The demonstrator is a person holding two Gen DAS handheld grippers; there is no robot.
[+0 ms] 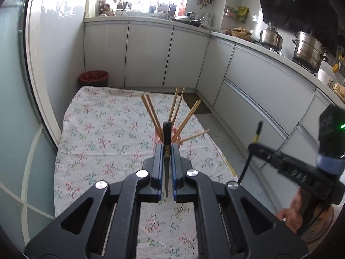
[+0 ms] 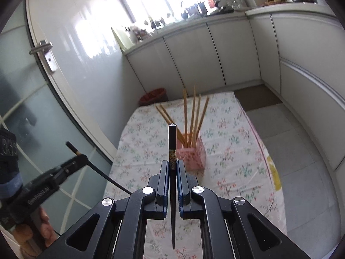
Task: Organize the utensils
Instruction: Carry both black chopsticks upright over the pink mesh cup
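Note:
My left gripper (image 1: 166,149) is shut on a black chopstick (image 1: 167,133), thick end pointing forward, held above the table. Beyond it a pink holder (image 1: 179,139) stands on the floral cloth with several wooden chopsticks (image 1: 151,112) fanned out. My right gripper (image 2: 172,165) is shut on a second black chopstick (image 2: 172,142), held upright in front of the pink holder (image 2: 194,155) and its wooden chopsticks (image 2: 195,116). The right gripper also shows in the left wrist view (image 1: 254,145), the left gripper in the right wrist view (image 2: 83,157).
A table with a floral cloth (image 1: 103,133) fills the middle. A red bin (image 1: 93,78) stands behind it. White cabinets (image 1: 258,79) run along the back and right, with steel pots (image 1: 308,49) on the counter. A glass door with a handle (image 2: 44,49) is at left.

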